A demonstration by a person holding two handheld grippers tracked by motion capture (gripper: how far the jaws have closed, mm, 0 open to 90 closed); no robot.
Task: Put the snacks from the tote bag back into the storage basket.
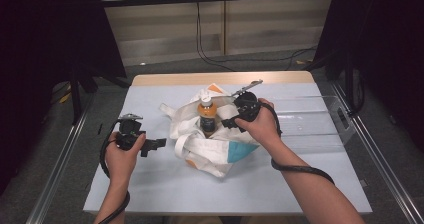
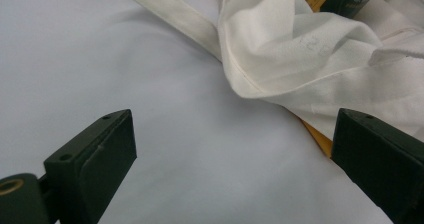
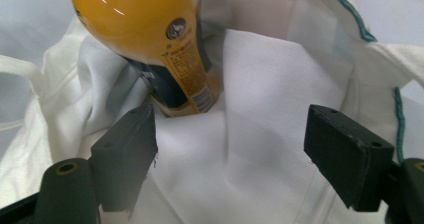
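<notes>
Right claw point(image 3: 230, 149) jaws apart, empty, bottle point(image 3: 160, 49) just ahead in bag point(image 3: 270, 84), left claw point(image 2: 232, 156) jaws apart, empty over counter point(image 2: 100, 49), bag ahead

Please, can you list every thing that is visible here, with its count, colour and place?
bottle: one, orange with a white cap and dark label, upright inside the bag at the table's middle.
bag: one, white cloth with a teal and an orange patch, crumpled on the table.
table: one, pale grey top with a wooden far edge.
clear tray: one, transparent, at the table's right edge.
cables: several, black, on the floor behind the table.
left gripper: one, black, left of the bag, fingers open.
right gripper: one, black, at the bag beside the bottle, fingers open.
</notes>
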